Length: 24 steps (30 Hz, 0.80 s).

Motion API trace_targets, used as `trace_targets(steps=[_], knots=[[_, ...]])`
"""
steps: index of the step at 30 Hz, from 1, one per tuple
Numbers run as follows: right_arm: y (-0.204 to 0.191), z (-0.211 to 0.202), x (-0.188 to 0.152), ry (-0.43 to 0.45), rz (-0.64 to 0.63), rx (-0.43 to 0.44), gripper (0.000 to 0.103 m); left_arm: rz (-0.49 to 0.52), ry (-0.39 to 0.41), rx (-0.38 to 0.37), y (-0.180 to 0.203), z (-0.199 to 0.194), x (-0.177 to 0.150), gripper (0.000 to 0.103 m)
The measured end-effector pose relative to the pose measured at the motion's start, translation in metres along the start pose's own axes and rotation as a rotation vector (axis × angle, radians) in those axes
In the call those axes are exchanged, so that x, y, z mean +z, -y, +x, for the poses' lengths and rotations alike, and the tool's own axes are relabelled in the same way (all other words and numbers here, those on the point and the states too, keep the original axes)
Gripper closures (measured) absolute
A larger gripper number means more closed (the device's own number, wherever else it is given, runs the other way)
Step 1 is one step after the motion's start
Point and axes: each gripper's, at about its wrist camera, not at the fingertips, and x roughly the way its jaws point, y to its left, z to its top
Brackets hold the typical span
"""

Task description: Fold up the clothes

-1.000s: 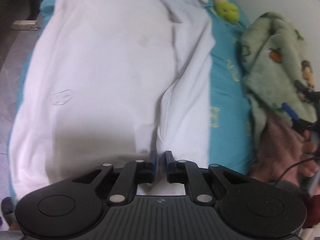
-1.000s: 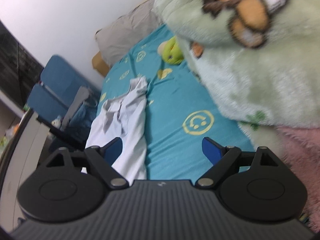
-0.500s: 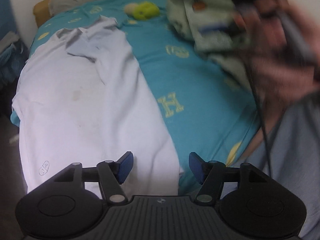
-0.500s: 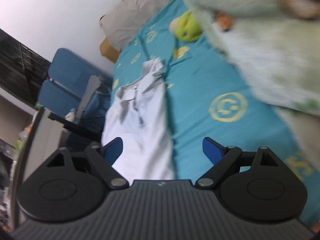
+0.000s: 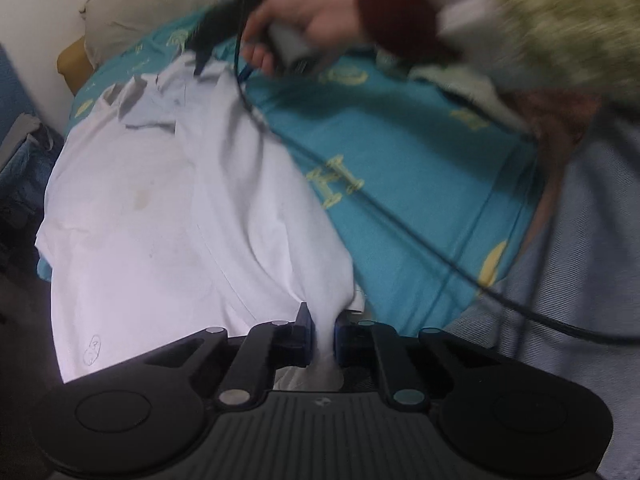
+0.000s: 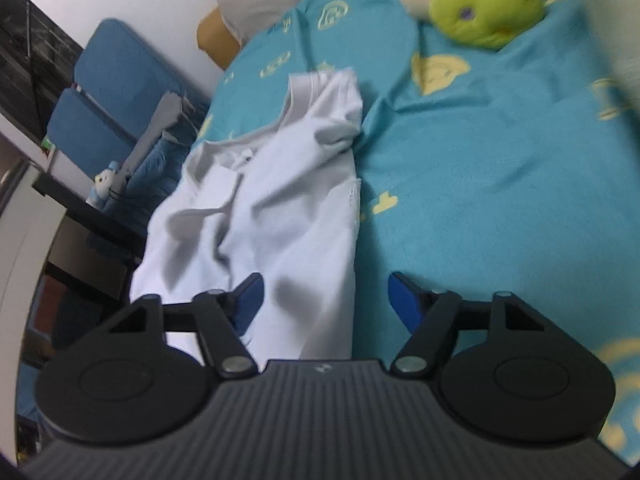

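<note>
1 white shirt (image 5: 168, 216), collar far.

Both wrist views close, angled down (sharing shirt (image 5: 168, 216))

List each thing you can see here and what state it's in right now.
White shirt: spread on the bedsheet, one long side folded over.
Left tool: closing, shirt hem pinched between its pads.
Right tool: closing, over the shirt's edge, not yet pressing.
Green plush toy: lying on the bedsheet.
</note>
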Motion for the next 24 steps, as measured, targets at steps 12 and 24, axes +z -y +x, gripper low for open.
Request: trace_targets(steps=[12, 24], knots=[[0.015, -0.030, 0.035, 0.081, 0.008, 0.004, 0.097, -0.020, 0.049, -0.109, 0.056, 0.023, 0.028, 0.094], [-0.007, -0.059, 0.028, 0.142, -0.101, -0.022, 0.035, -0.141, 0.082, -0.138, 0.032, 0.016, 0.023, 0.030]])
